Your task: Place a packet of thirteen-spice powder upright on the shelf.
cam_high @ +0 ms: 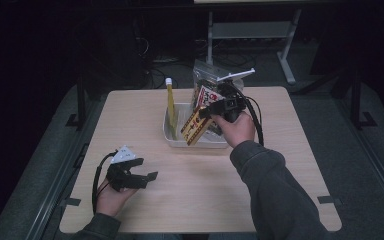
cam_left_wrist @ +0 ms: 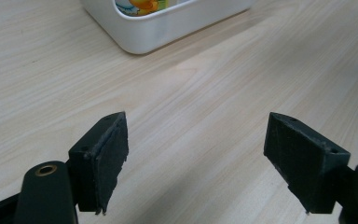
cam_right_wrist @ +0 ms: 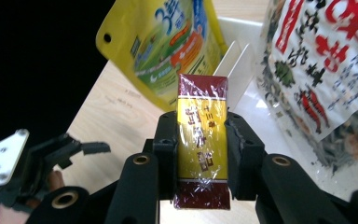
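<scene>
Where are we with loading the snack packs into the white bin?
Looks done: a yellow pouch and a red-and-white bag already stand in the white bin. In hand: the right tongs are shut on a yellow-and-maroon bar, held over the bin. Left: the bar probably goes in next. The left tongs are open above the table, holding nothing.

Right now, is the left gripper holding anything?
No, the left gripper is open over the bare table, with nothing between its jaws.
</scene>
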The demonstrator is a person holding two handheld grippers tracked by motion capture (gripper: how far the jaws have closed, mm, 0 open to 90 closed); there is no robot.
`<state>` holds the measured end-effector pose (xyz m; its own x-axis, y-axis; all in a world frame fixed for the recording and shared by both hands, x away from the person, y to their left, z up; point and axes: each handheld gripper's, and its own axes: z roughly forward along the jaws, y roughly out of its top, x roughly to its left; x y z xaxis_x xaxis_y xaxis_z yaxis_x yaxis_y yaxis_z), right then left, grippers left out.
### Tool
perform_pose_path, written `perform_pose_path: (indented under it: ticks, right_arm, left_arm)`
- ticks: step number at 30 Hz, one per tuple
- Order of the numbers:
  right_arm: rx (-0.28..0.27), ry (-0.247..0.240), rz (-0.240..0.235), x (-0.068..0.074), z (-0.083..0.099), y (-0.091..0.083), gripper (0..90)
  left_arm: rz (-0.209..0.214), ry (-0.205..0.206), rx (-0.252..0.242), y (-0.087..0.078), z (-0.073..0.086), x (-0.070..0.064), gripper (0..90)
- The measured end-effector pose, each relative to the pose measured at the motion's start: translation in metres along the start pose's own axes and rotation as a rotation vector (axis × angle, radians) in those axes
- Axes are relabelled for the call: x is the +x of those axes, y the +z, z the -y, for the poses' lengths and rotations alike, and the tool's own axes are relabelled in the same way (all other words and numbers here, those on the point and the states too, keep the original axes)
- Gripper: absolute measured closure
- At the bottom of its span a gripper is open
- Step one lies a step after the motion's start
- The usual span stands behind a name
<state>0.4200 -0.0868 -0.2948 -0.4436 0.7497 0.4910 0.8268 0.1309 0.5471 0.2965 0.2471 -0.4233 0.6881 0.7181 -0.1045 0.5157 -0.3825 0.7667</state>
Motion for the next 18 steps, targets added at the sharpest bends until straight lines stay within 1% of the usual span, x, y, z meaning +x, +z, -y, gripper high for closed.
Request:
perform_pose_path:
  ticks: [3, 10, 11, 13, 16, 18]
  right_arm:
    - [-0.013, 0.013, 0.003, 0.001, -0.004, 0.002, 68.0]
    - [-0.027, 0.012, 0.025, 0.007, -0.014, 0.012, 68.0]
    - [-0.037, 0.021, 0.028, 0.008, -0.016, 0.013, 68.0]
    - [-0.039, 0.029, 0.027, 0.008, -0.019, 0.015, 68.0]
    - [-0.040, 0.026, 0.055, 0.010, -0.023, 0.018, 68.0]
    - [-0.040, 0.031, 0.066, 0.010, -0.025, 0.020, 68.0]
  left_arm:
    - [0.000, -0.006, -0.001, 0.000, 0.001, 0.000, 21.4]
    - [0.002, -0.010, -0.001, 0.000, 0.001, 0.001, 21.4]
    - [0.002, -0.010, 0.000, 0.000, 0.001, 0.002, 21.4]
    - [0.003, -0.010, -0.001, 0.000, 0.001, 0.002, 21.4]
    - [0.004, -0.013, -0.001, 0.001, 0.002, 0.003, 21.4]
    - [0.004, -0.017, -0.001, 0.001, 0.002, 0.003, 21.4]
